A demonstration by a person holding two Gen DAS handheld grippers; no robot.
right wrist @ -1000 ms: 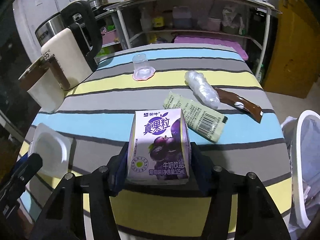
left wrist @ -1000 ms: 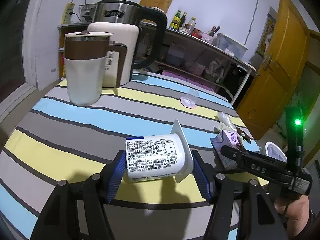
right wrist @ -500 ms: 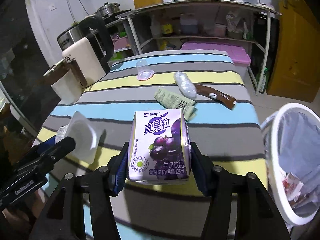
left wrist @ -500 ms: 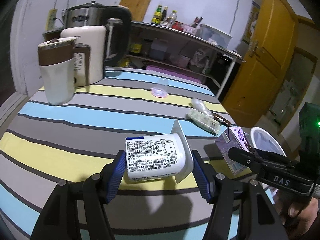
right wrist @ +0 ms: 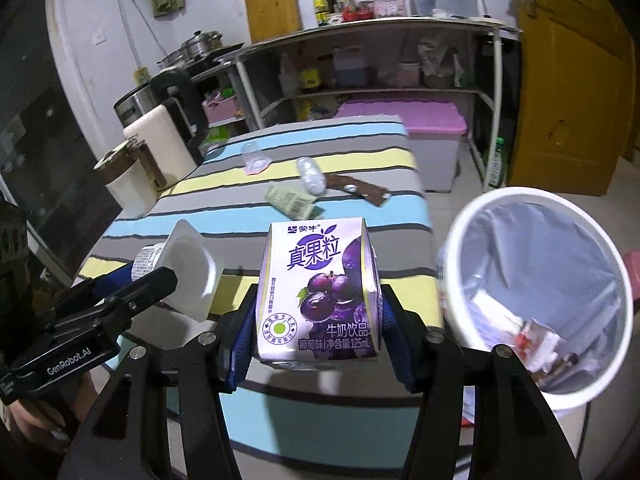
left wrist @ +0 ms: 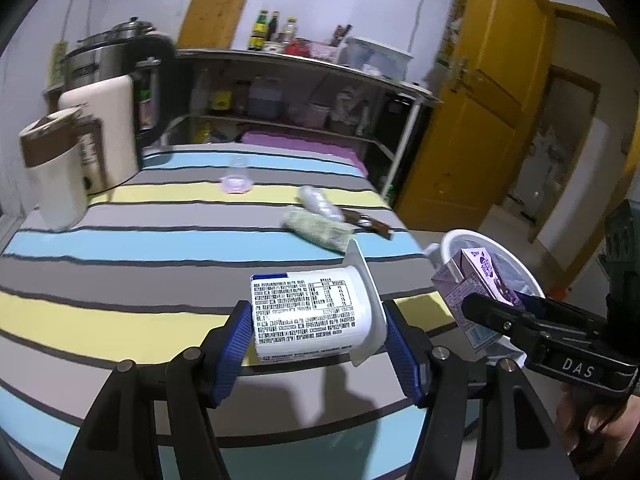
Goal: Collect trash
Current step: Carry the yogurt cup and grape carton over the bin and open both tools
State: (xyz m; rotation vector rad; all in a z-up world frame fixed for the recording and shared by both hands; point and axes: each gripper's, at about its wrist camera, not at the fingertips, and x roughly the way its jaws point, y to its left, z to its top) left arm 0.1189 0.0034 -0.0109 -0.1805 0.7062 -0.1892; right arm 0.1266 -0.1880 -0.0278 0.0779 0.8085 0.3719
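My left gripper (left wrist: 316,326) is shut on a white yogurt cup (left wrist: 308,314) lying sideways between its blue pads, held above the striped table (left wrist: 120,248). The cup (right wrist: 188,268) also shows at the left of the right wrist view. My right gripper (right wrist: 318,320) is shut on a purple grape milk carton (right wrist: 320,288), raised near the table's right end. That carton (left wrist: 476,292) appears in the left wrist view in front of the white trash bin (left wrist: 516,264). The bin (right wrist: 540,300), lined with a bag and holding some scraps, stands just right of the carton.
On the table lie a clear cup on a pink lid (right wrist: 254,158), a crumpled clear wrapper (right wrist: 310,170), a green packet (right wrist: 292,200) and a brown wrapper (right wrist: 360,190). A kettle (left wrist: 116,92) and mug (left wrist: 52,168) stand at the far left. A yellow door (left wrist: 480,120) is right.
Both grippers have swung to the right with their loads, toward the table's right end. The trash bin has come into full view beside the carton.
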